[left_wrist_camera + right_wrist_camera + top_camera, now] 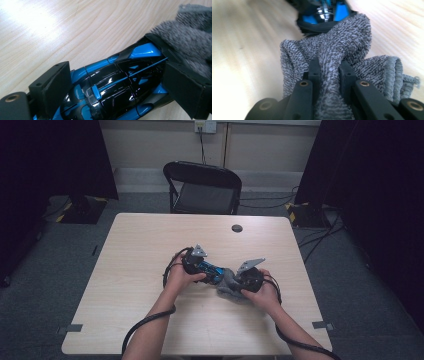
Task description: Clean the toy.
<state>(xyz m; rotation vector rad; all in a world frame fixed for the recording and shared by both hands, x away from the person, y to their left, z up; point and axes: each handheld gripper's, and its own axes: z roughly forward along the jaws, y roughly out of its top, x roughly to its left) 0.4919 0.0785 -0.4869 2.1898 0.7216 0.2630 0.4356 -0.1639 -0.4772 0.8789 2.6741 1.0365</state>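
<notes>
A blue-and-black toy car (117, 85) sits clamped between the two black jaws of the left gripper (125, 83) on a pale wooden table (62, 32), a grey cloth (190, 35) touching its far end.

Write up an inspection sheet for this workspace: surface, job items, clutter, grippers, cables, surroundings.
Surface: light wood table, with a dark round cap near its far edge.
Job's things: blue and black toy car on the table; grey cloth bunched against one end of the car.
Clutter: nothing seen.
Grippers: left gripper has its jaws either side of the car's body; right gripper is shut on the cloth.
Cables: one black cable trails from each gripper along the forearms; more cables lie on the floor at the right.
Surroundings: black folding chair behind the table, grey carpet, dark curtains both sides, wall socket at the back.
</notes>
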